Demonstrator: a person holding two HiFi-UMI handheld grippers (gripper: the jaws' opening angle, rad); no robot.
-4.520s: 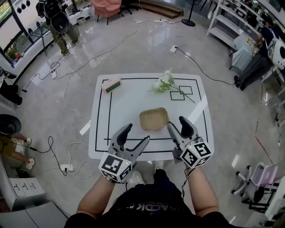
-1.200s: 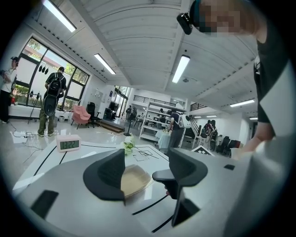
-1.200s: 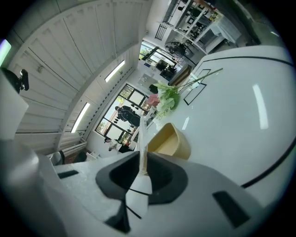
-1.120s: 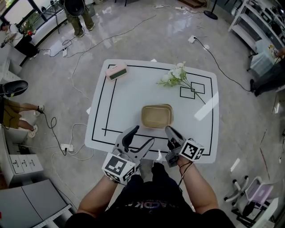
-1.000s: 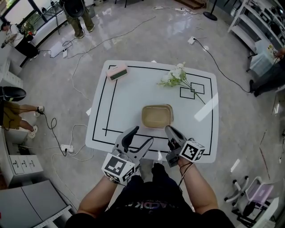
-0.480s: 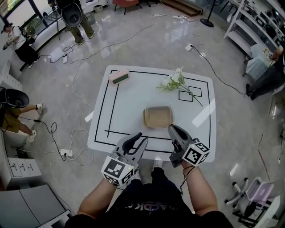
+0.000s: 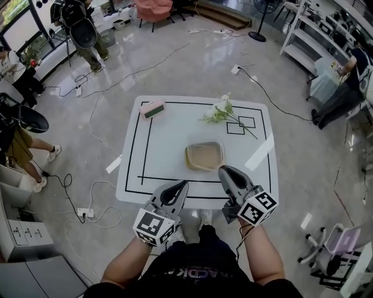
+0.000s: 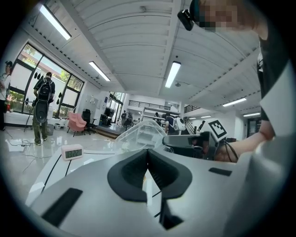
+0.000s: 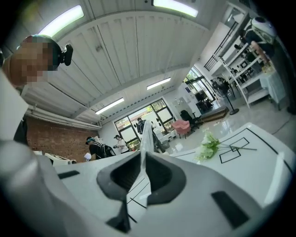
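White table (image 7: 169, 137) beneath clear lid (image 8: 138, 134), lengthwise left-right

Glossy grey tiled floor (image 7: 192, 70), trailing white cables (image 7: 135, 72); white rectangular black-lined table (image 7: 169, 137); pink armchair (image 7: 152, 9); white metal shelving (image 7: 300, 26); tall windows (image 8: 21, 88); ceiling strip lights (image 8: 172, 74).

A white table (image 7: 175, 139) with rounded corners stands on a glossy grey floor (image 7: 175, 52). Black lines border its top, with 2 small outlined squares (image 7: 240, 124) at the far right. 3 things lie on it: a pink digital clock (image 7: 152, 108) in the far left corner, a white flower bunch (image 7: 218, 110) with stems across the squares, and a tan rectangular container (image 7: 204, 156) near the middle.
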